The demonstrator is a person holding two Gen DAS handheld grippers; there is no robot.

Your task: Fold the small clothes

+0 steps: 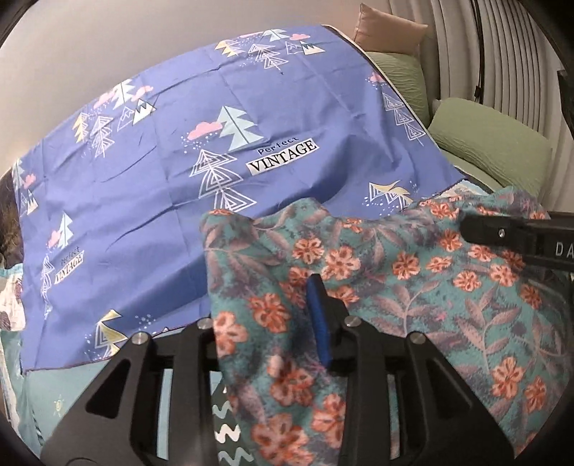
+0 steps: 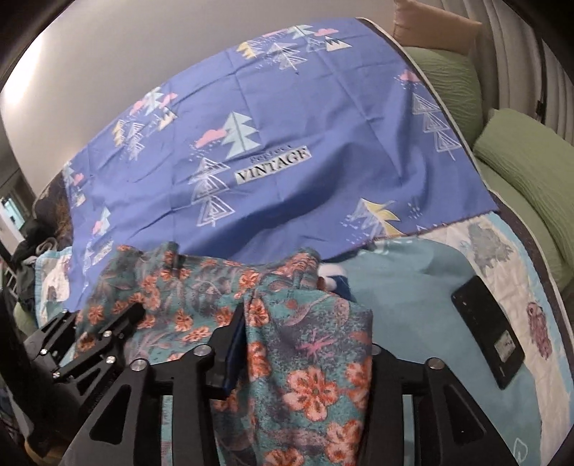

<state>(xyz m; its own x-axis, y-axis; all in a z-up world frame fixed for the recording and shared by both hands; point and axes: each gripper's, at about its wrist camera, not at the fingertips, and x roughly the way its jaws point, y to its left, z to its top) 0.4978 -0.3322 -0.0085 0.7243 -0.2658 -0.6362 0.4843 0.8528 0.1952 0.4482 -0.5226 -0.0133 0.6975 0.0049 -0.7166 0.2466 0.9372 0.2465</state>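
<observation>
A teal garment point(image 1: 376, 286) printed with orange flowers lies bunched at the near edge of a bed, stretched between both grippers. In the left wrist view it drapes across my left gripper point(image 1: 265, 286). Its left finger is hidden under the cloth, and the blue pad point(image 1: 317, 322) of the other finger shows bare. In the right wrist view the same garment point(image 2: 287, 340) hangs over my right gripper point(image 2: 301, 312) beside the bare blue pad point(image 2: 233, 344), hiding the right finger. On both, the jaws stand apart with cloth loose between them. The left gripper point(image 2: 100, 322) shows at the garment's left end.
A violet sheet point(image 1: 287, 107) printed with trees and "VINTAGE" covers the bed beyond the garment. Green pillows point(image 1: 491, 147) and a beige pillow point(image 1: 387, 32) line the right side. A black phone-like slab point(image 2: 488, 329) lies on the light-blue quilt point(image 2: 412, 286). Dark clothes point(image 2: 36, 243) pile at the left.
</observation>
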